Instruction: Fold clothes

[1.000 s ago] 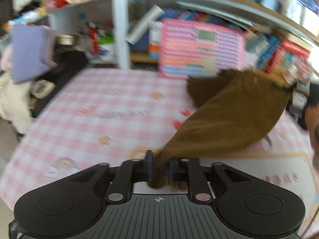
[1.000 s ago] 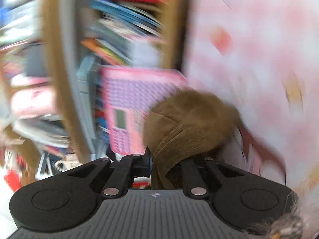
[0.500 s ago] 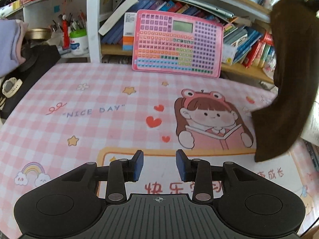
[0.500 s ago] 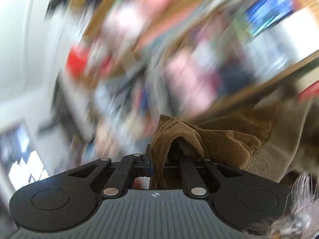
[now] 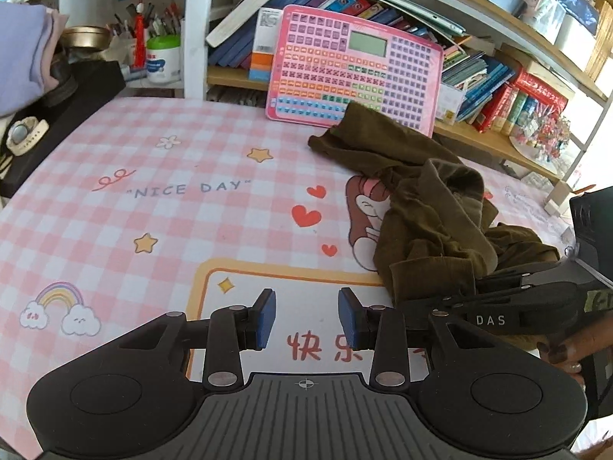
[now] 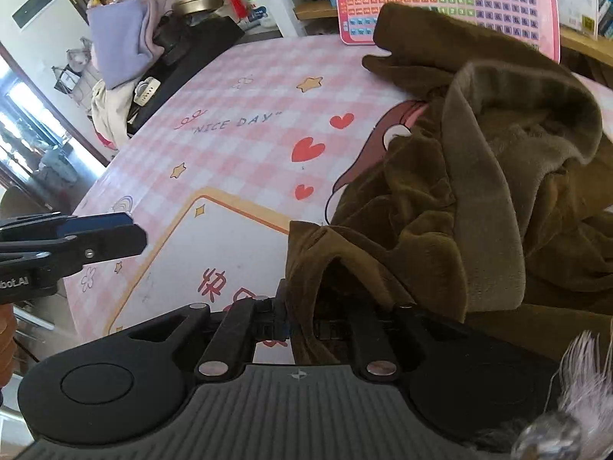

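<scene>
So, brown garment dumped in a crumpled heap on the pink checked mat, right side of the left wrist frame.

Left gripper sits at the bottom center of its own view with the blue pads spread apart and nothing between them, hovering over the yellow-bordered panel with red characters. Right gripper is clamped onto a fold of the garment's edge, low center in the right wrist view, cloth bunching up and over its fingers. The rest of the garment sprawls toward the upper right of that frame, its far end touching the pink keypad board leaning against the bookshelf. Lavender cloth sits upper left, well apart.
</scene>
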Tool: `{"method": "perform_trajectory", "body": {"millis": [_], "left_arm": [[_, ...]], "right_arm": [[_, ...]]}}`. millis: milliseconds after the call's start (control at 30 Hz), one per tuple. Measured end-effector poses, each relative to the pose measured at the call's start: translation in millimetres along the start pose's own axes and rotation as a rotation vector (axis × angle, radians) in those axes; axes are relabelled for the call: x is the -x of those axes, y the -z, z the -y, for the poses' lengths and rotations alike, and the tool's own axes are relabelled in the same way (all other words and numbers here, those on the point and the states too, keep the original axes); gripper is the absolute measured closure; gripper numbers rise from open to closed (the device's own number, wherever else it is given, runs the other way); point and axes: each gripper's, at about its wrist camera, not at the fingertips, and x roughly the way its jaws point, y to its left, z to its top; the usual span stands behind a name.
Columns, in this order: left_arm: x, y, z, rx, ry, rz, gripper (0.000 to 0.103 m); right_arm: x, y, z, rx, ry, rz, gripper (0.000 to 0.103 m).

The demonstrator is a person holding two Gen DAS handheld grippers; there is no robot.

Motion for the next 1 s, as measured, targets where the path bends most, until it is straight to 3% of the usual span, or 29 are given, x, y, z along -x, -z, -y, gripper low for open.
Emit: {"method": "perform_trajectory", "body": {"millis": [533,700,867,933,1000], "left_arm": [[-12,-10,24,-0.058,0.069,0.018,0.067],[-18,-17,31,-0.078,0.103,0.031,0.067],[-31,-24,45,-0.113,0.152,0.014,0.067],[-35,-26,52,-0.137,0.177,0.009,0.067],[-37,-27,58,-0.162,0.196,0.005,0.066]], "right_arm": [[13,15,10,-0.053,-0.015,0.092,0.09],[23,19,-10,0.061,-0.026,0.136,0.092],[16,31,-22,0.094,-0.078,0.084,0.091],[17,35,-24,0.095,-0.062,0.076,0.085],[26,38,-21,0.079,-0.067,0.092,0.065]]}}
